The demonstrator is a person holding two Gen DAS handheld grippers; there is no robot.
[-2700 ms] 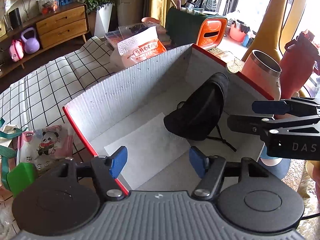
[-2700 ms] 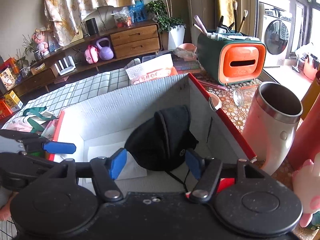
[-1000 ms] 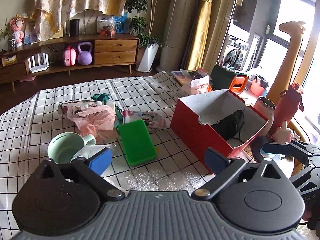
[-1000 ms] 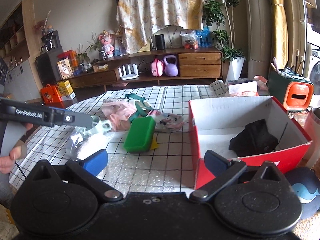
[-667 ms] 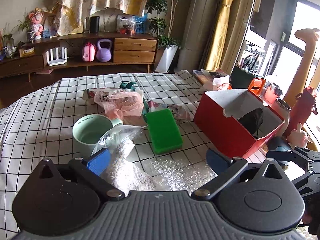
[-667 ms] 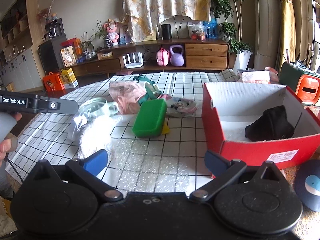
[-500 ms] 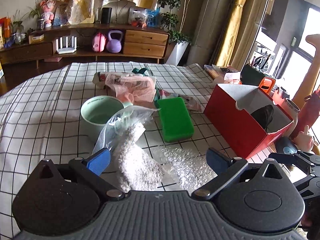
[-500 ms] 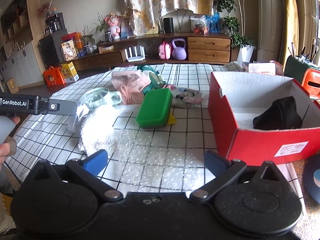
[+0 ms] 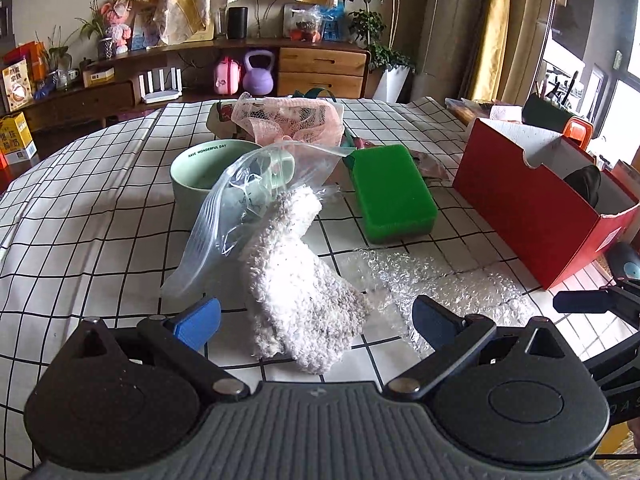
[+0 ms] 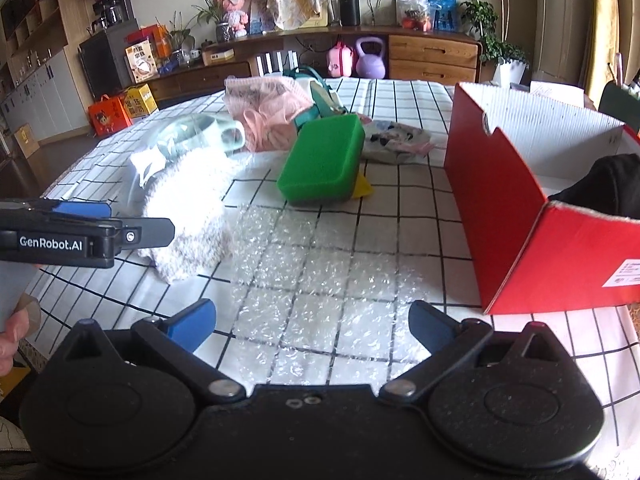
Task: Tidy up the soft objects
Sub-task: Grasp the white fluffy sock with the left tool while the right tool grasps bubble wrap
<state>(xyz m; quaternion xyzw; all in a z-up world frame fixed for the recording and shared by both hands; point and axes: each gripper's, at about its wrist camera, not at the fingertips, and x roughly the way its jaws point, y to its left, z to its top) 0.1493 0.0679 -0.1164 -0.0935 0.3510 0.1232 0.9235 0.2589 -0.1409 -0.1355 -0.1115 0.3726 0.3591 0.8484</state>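
Note:
A fluffy white cloth (image 9: 296, 280) lies on the checked tablecloth, half out of a clear zip bag (image 9: 236, 216). My left gripper (image 9: 316, 320) is open, and the cloth's near end shows between its blue fingertips; I cannot tell if they touch. In the right wrist view the left gripper (image 10: 132, 224) hangs at the left side of the fluffy cloth (image 10: 188, 208). My right gripper (image 10: 312, 324) is open and holds nothing, over a sheet of bubble wrap (image 10: 320, 272). A green sponge (image 10: 324, 160) lies beyond. The red box (image 10: 500, 200) at the right holds a black cap (image 10: 608, 188).
A mint mug (image 9: 208, 168) stands behind the bag, with a pink mesh bundle (image 9: 292, 120) further back. A panda-print pouch (image 10: 396, 144) lies between the sponge and the box. A hand (image 10: 16, 324) holds the left gripper at the table's near left edge.
Both grippers have drawn back from over the red box and swung left across the table. Over the last half second the left gripper has closed in on the fluffy cloth.

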